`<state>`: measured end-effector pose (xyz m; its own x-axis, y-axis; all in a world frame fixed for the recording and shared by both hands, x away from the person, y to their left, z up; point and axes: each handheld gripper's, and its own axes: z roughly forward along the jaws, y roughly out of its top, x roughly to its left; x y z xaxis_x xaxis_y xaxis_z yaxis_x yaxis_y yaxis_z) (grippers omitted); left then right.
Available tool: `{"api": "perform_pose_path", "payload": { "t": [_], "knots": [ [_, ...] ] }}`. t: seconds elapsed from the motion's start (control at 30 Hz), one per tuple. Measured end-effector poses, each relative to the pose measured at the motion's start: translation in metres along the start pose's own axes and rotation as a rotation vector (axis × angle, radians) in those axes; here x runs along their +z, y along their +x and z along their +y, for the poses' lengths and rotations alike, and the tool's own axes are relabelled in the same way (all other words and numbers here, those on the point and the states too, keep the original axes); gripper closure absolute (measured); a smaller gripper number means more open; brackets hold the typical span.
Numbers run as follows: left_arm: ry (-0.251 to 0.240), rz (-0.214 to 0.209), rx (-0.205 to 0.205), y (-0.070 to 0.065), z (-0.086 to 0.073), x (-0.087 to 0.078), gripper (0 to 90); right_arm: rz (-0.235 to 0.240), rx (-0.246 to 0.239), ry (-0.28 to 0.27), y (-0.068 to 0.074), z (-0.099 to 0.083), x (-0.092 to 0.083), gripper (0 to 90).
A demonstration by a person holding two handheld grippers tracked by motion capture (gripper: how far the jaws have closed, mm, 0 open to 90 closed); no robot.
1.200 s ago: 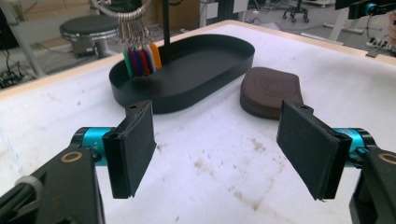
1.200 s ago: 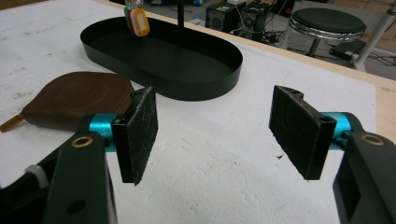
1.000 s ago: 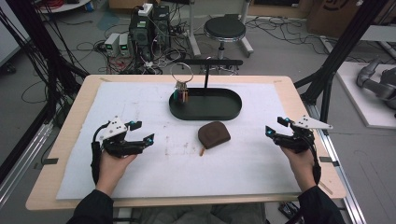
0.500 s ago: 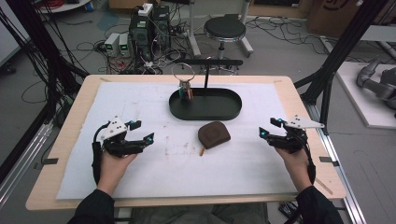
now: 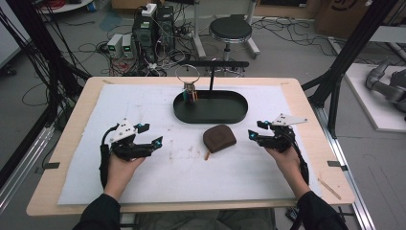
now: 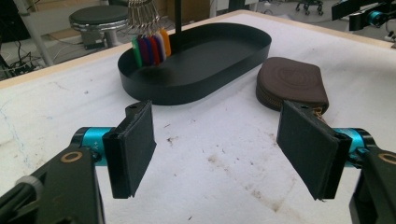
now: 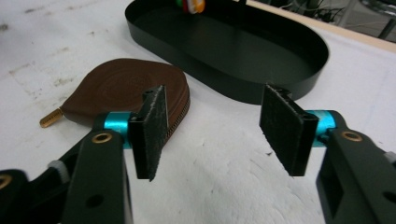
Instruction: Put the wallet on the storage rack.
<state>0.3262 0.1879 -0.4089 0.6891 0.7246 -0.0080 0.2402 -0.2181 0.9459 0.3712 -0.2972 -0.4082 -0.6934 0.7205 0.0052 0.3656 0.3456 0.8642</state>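
A: The right gripper (image 5: 256, 133), seen from the high view, sits at about three o'clock on the table (image 5: 311, 115); its jaws stand apart with nothing between them and have just been closing. The brown pouch (image 5: 219, 137) lies just beside it, toward nine o'clock from its tips.

B: And the left gripper (image 5: 149, 134)?

A: At eight o'clock, jaws apart and empty, well apart from the pouch.

B: The left gripper view?

A: Its pads (image 6: 135, 144) spread wide over bare white mat (image 6: 210, 158). The pouch (image 6: 292, 84) lies at two o'clock, just beside the black oval tray (image 6: 196, 91).

B: The right gripper view?

A: Pads (image 7: 152, 128) apart, nothing clamped; the pouch (image 7: 121, 88) lies at ten o'clock, behind the left pad.
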Motion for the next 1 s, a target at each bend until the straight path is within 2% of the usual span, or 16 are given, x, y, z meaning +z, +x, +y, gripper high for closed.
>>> {"api": "perform_pose_path", "payload": {
  "t": [0.07, 0.13, 0.27, 0.4, 0.5, 0.67, 0.77, 0.8, 1.0],
  "knots": [
    [-0.002, -0.002, -0.003, 0.000, 0.000, 0.000, 27.7, 0.013, -0.004, 0.020, 0.000, 0.004, 0.012, 47.4],
    [-0.002, -0.004, -0.006, 0.000, 0.000, 0.000, 27.7, 0.015, -0.006, 0.026, 0.000, 0.005, 0.015, 47.6],
    [0.002, 0.015, -0.006, 0.000, 0.000, -0.002, 27.9, 0.037, -0.004, 0.062, 0.003, 0.013, 0.036, 50.2],
    [0.003, 0.021, -0.020, 0.003, 0.000, -0.003, 28.1, 0.057, -0.004, 0.086, 0.006, 0.019, 0.049, 51.1],
    [0.005, 0.018, -0.024, 0.003, 0.000, -0.004, 28.1, 0.076, 0.018, 0.123, 0.009, 0.022, 0.066, 54.2],
    [0.010, 0.014, -0.022, 0.002, -0.001, -0.002, 28.1, 0.091, 0.033, 0.126, 0.007, 0.023, 0.077, 57.9],
    [0.015, 0.011, -0.023, 0.002, -0.001, -0.002, 28.2, 0.103, 0.067, 0.154, 0.002, 0.024, 0.084, 57.9],
    [0.015, 0.012, -0.021, 0.002, -0.001, -0.002, 28.2, 0.098, 0.067, 0.155, 0.001, 0.024, 0.085, 57.9],
    [0.015, 0.012, -0.023, 0.002, -0.001, -0.001, 28.4, 0.140, 0.124, 0.167, -0.005, 0.019, 0.091, 55.3]
  ]
}}
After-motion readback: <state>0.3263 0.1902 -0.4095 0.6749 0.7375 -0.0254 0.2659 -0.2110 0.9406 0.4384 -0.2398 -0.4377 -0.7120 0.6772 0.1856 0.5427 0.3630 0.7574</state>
